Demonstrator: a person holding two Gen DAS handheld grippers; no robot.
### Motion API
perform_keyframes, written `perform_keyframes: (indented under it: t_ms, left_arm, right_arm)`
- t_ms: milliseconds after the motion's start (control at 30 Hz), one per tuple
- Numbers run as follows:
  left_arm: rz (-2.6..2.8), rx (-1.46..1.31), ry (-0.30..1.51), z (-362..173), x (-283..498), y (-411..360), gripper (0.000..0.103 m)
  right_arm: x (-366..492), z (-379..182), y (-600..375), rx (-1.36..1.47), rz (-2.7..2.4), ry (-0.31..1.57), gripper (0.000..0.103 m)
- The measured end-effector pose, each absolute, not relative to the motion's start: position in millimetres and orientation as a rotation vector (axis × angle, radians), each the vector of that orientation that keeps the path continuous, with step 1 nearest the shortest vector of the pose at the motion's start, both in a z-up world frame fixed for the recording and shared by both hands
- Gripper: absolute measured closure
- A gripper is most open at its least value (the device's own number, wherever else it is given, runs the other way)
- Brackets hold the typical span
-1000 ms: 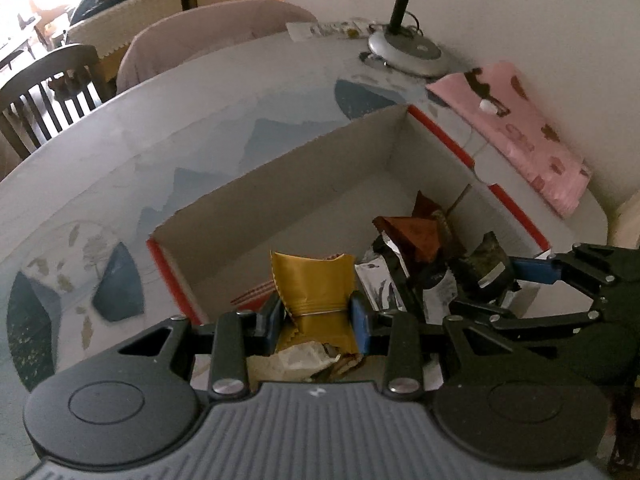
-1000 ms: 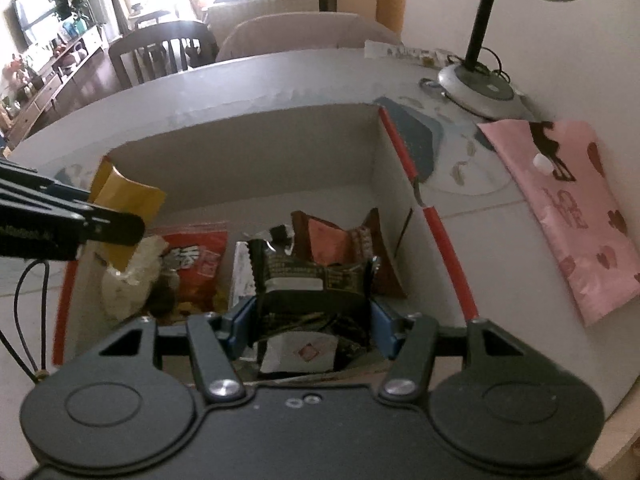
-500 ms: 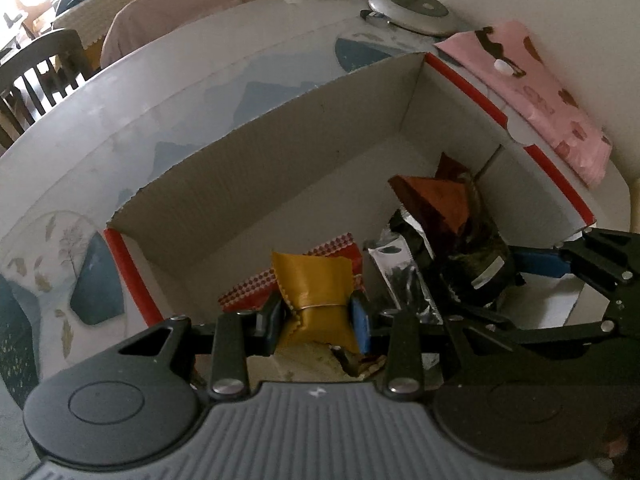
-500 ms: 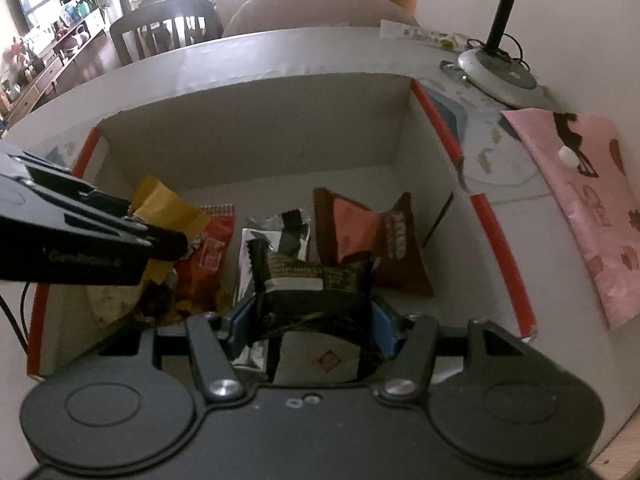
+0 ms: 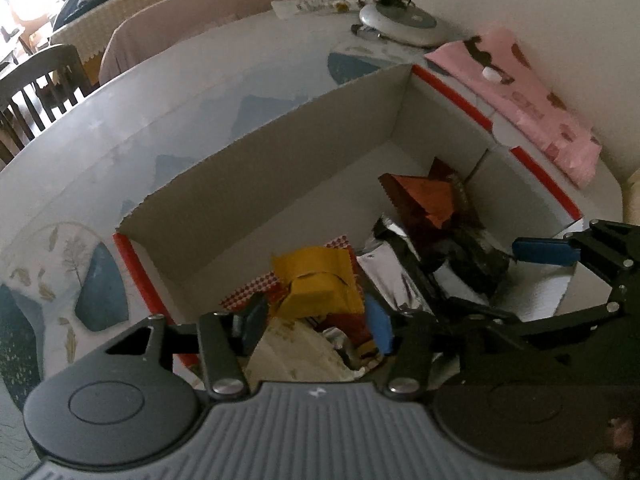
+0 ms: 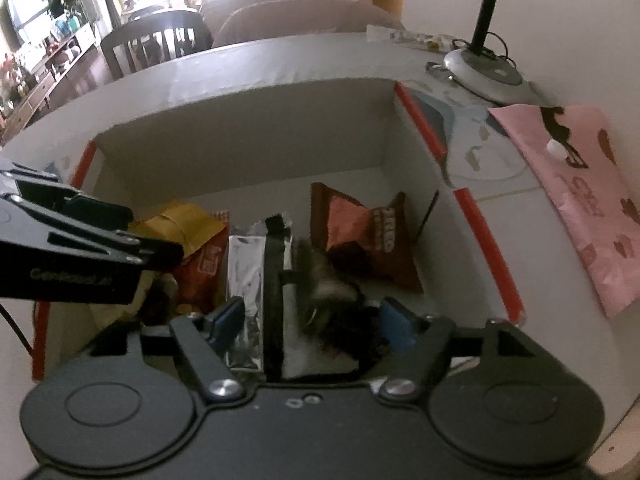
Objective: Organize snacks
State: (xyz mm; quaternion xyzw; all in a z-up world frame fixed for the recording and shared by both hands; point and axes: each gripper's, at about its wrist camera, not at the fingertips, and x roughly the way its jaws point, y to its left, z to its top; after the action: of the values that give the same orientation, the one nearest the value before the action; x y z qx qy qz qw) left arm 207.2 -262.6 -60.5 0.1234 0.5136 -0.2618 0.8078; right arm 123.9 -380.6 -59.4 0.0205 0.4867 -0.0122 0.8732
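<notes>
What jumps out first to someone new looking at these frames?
A white cardboard box with red-edged rims fills both views, with snack packets heaped at its near end. The left gripper and the right gripper both reach into it, jaws just opened: a yellow packet lies loose between the left's, a blurred dark packet between the right's. A pink pouch lies on the table right of the box.

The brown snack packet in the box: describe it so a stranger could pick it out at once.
Find the open cardboard box with red-taped edges on the table. Look inside, toward its right wall, nearest the pink pouch outside. The brown snack packet leans there, the only one with an orange panel; its neighbours are silver and yellow.
</notes>
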Motion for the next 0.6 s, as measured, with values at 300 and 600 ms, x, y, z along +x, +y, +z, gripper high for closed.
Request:
perform_keyframes:
  t_ms: [300, 600]
  left_arm:
    - [-0.578, 0.194, 1.033, -36.5, 187.0, -242.7, 0.039]
    - [-0.613, 0.138, 0.952, -7.0, 162.4, -210.5, 0.036]
  right_arm:
    - [98.0, -33.2, -382.9, 0.087, -0.05, 0.931, 0.018]
    - [68.4, -3.2, -370.6, 0.12, -0.072, 0.834, 0.009]
